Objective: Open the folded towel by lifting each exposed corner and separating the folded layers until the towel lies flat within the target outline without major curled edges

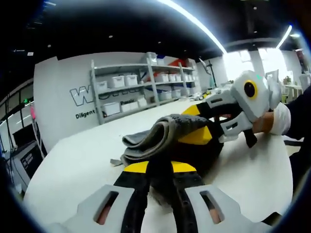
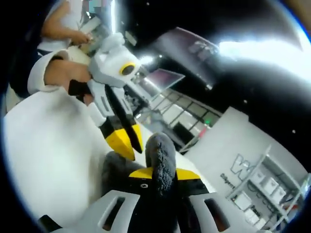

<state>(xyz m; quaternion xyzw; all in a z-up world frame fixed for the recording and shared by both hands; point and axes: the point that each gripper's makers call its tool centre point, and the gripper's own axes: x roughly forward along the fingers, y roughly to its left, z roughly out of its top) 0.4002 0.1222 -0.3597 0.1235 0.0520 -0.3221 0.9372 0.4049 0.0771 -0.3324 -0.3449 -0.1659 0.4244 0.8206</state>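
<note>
A dark grey folded towel [image 1: 148, 138] is held up off the white table [image 1: 73, 165], its layers bunched in a thick roll. In the left gripper view my left gripper [image 1: 159, 168] is shut on the near edge of the towel, with cloth pinched between its yellow tips. My right gripper [image 1: 197, 124] comes in from the right and is clamped on the towel's far end. In the right gripper view the towel [image 2: 160, 148] rises between the jaws of my right gripper [image 2: 163, 174]. My left gripper [image 2: 127, 141] bites a lower fold from the left.
Grey shelving [image 1: 136, 87] with white bins stands against the far wall behind the table. A gloved hand [image 1: 279, 119] holds the right gripper. Another person [image 2: 63, 19] stands at the table's [image 2: 43, 145] far side, near a screen [image 2: 163, 77].
</note>
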